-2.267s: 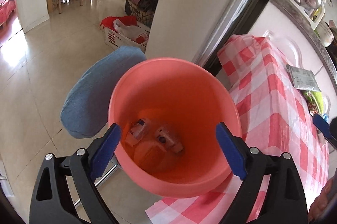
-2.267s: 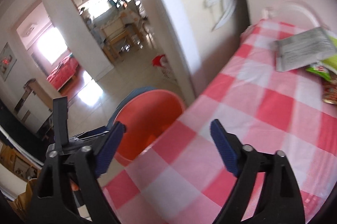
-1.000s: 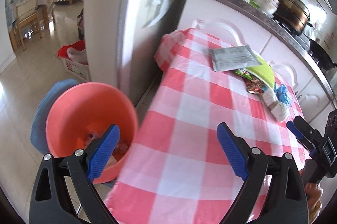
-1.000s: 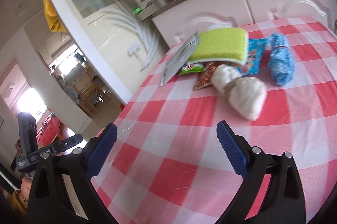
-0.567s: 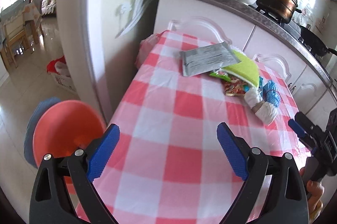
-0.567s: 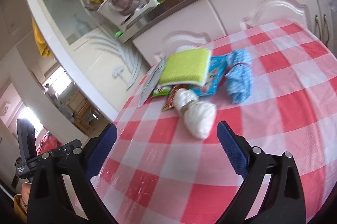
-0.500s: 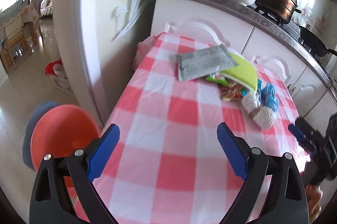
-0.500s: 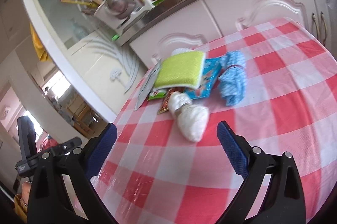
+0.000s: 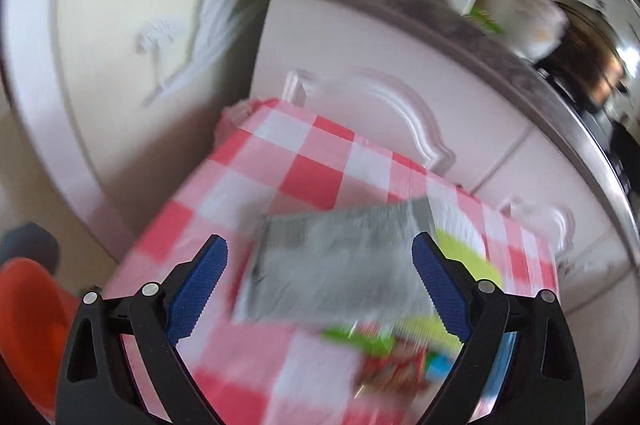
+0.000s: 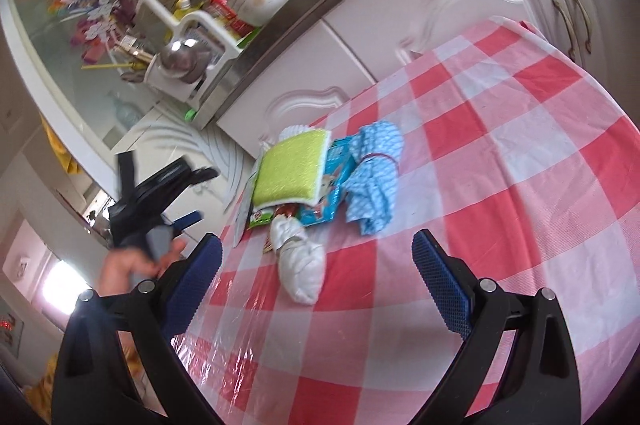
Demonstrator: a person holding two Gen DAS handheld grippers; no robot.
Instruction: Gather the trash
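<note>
Left wrist view, blurred: left gripper hovers jaws wide over a grey packet on the checked tabletop; right gripper, jaws wide and empty, faces a white bundle, green sponge, blue cloth; orange bin far left.

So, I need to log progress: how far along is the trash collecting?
Done: cannot tell; the orange bucket shows only its rim. In hand: nothing; the left gripper is open over the grey foil packet, and the right gripper is open. Left: that packet, the white tied bag and the snack wrappers.
</note>
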